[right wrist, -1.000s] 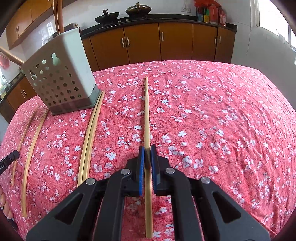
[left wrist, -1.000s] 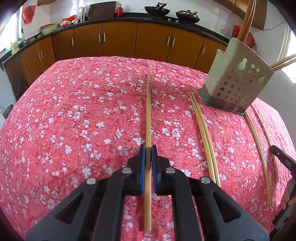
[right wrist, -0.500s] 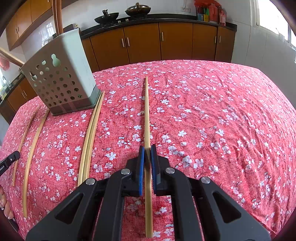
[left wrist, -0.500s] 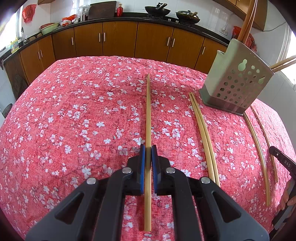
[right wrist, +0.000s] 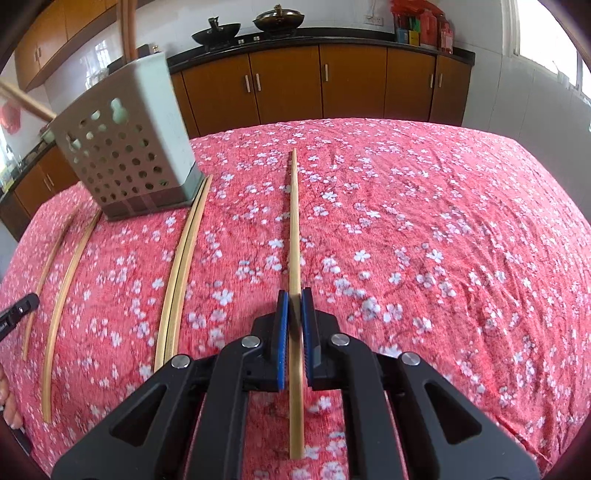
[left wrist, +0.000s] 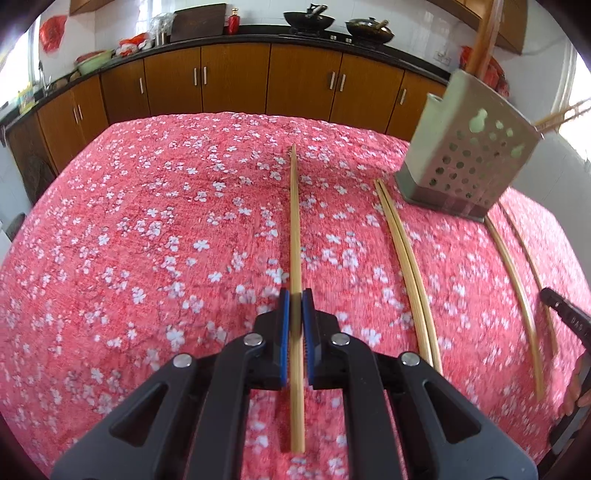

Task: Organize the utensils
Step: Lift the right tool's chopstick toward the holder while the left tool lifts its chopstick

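On the red floral tablecloth [left wrist: 147,240], each gripper has one bamboo chopstick pinched betw its blue pads. Left gripper [left wrist: 294,295]: jaws nearly closed, clamped on a chopstick [left wrist: 294,221] that runs straight away from the camera, tip pointing far, butt end sticking out near, under the black frame. Right gripper [right wrist: 294,295]: same deal, jaws nearly closed on its own chopstick [right wrist: 294,221], also pointing far.

Grey perforated utensil holder [left wrist: 469,162] stands upright at far right in left view, far left in right view [right wrist: 125,147]; a couple of sticks poke out of its top. A pair of chopsticks [left wrist: 402,266] lies side by side, touching, on the cloth, far end just beside the holder's base; seen again in right view [right wrist: 181,269]. Two more single chopsticks [left wrist: 513,273] lie further right in left view, apart from each other, on the holder's other side.

Bkgd: brown wooden cabinets [left wrist: 236,85] w/ dark counter, two woks [right wrist: 216,35] on the stove. Slight motion blur on near cloth.
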`<action>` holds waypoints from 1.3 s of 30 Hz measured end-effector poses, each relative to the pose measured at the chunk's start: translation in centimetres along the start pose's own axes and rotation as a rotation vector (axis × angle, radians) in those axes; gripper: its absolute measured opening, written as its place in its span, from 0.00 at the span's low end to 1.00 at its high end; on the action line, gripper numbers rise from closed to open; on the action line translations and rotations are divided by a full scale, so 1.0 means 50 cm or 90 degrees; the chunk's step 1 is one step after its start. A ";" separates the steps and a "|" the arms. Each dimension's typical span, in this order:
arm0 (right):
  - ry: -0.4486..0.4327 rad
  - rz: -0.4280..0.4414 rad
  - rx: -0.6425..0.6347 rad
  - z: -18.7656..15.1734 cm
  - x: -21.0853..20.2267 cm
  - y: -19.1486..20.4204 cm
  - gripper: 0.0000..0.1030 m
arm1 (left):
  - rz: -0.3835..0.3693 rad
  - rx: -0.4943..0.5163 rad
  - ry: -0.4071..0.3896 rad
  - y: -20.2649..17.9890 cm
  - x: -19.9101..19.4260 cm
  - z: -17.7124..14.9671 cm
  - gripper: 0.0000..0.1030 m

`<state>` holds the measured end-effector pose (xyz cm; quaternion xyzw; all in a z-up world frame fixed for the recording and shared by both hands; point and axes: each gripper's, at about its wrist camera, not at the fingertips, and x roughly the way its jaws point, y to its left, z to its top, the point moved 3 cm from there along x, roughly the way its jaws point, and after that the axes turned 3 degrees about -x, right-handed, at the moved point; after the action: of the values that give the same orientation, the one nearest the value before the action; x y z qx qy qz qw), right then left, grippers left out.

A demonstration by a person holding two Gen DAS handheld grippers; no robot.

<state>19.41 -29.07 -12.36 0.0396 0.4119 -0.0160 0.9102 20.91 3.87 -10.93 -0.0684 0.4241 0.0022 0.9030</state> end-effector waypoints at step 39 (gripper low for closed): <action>-0.267 0.048 0.059 0.112 -0.273 -0.048 0.07 | -0.057 -0.015 -0.238 -0.016 -0.291 0.113 0.07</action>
<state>14.41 -31.99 1.44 0.0923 0.2105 -0.0089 0.9732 15.97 4.58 3.85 -0.0959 0.2454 -0.0204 0.9644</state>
